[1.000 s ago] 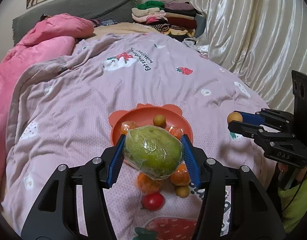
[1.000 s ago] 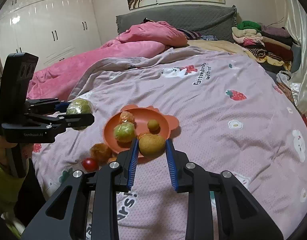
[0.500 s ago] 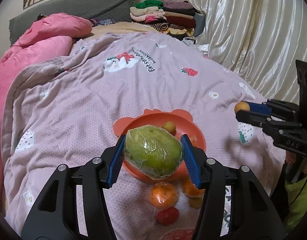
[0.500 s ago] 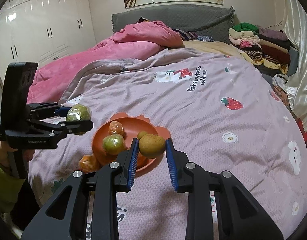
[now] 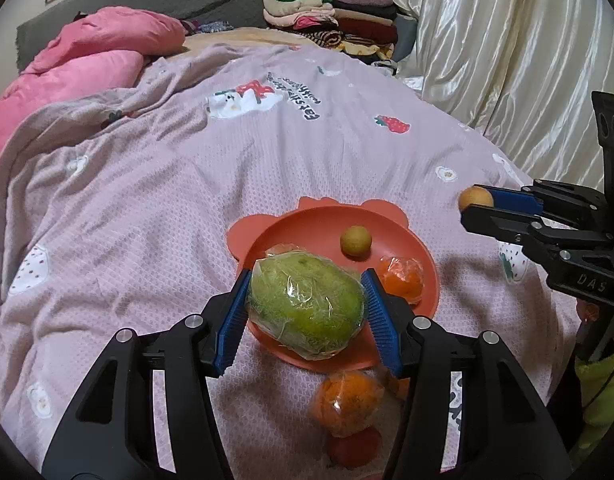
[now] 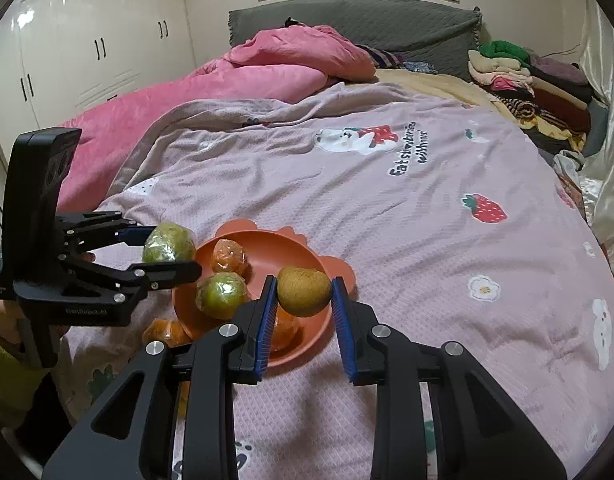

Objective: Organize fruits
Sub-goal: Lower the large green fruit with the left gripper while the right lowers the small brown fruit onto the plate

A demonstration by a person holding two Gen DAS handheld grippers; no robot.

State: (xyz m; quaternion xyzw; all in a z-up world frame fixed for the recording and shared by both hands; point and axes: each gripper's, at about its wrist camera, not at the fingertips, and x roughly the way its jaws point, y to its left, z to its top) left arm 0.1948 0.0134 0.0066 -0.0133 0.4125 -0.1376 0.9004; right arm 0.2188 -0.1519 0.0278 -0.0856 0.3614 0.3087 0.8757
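The orange plate (image 5: 327, 224) lies on the bed near its foot edge, its near rim hidden behind the wrapped green fruit (image 5: 307, 304) clamped in the left tool (image 5: 307, 308). In the plate: a small yellow fruit (image 5: 355, 241) and wrapped oranges (image 5: 401, 278). The right tool (image 6: 303, 300), angled downward, grips a brown-yellow fruit (image 6: 304, 291) over the plate's rim. Wrapped oranges and a partly cut-off red fruit (image 5: 353, 446) lie outside on the blanket (image 5: 147, 200).

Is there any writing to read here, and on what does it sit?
"Eat strawberries with me!", partly legible, last word uncertain: printed on the lilac bedspread beside the bear picture.
"DAS": embossed on the right gripper body, seen from the left wrist view.
Pale lettering on the left gripper body: too blurred to read.
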